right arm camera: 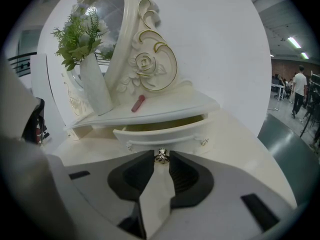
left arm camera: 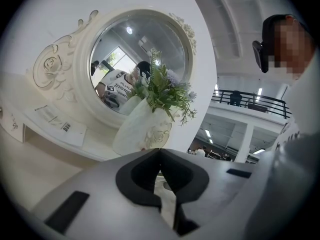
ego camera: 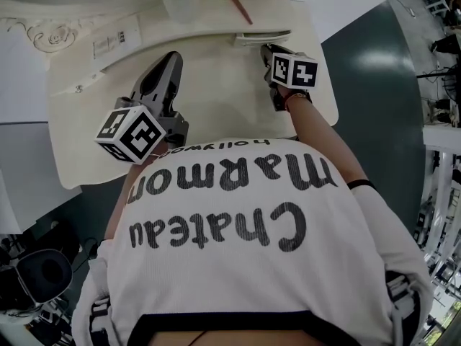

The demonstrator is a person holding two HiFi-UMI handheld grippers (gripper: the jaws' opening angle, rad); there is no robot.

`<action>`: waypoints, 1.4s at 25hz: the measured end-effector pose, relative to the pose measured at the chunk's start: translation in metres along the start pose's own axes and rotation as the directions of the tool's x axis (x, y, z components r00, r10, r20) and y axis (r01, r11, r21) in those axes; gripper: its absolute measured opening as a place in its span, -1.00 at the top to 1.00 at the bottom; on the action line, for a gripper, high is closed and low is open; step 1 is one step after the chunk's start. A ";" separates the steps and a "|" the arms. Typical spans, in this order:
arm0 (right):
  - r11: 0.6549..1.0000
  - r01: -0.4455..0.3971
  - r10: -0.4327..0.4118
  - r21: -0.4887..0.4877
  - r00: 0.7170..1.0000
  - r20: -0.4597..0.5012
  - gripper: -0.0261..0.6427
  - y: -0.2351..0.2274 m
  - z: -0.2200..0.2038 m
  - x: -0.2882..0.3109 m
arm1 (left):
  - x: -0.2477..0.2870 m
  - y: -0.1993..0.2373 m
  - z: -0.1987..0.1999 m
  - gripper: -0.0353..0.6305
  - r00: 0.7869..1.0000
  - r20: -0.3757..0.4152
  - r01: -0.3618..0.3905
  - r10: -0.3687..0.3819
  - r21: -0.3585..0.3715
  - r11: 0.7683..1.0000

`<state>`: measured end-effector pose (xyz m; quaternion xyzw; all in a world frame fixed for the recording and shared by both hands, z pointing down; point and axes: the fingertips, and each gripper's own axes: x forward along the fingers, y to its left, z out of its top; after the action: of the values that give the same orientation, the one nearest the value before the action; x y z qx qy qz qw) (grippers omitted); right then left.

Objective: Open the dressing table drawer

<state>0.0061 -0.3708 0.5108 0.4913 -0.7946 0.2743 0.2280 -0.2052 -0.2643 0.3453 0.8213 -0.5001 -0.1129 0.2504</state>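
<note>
- A cream dressing table (ego camera: 216, 114) stands against a white wall.
- Its drawer (right arm camera: 160, 133) sits partly out, and the right gripper (right arm camera: 160, 160) pinches its small metal knob (right arm camera: 160, 155).
- The left gripper (left arm camera: 160, 151) is closed and seemingly empty.
- This looks like mid-pull; the next move is to draw straight back, level, without slipping.

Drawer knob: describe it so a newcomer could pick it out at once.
Under the round mirror of the cream dressing table, a shallow drawer sits partly pulled out below the shelf. The drawer knob is at its front's middle, between the right gripper's tips. It is the only shiny metal piece, unlike the small ornaments near the ends.
</note>
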 end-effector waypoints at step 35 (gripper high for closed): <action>1.000 0.029 -0.029 0.000 0.999 0.015 0.61 0.000 -0.014 -0.012 | -0.011 0.003 -0.001 0.82 1.000 0.019 0.012 -0.012 -0.009 1.000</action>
<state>0.0125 -0.3535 0.5137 0.5045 -0.7892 0.2672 0.2263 -0.2124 -0.2556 0.3468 0.8221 -0.4968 -0.1242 0.2488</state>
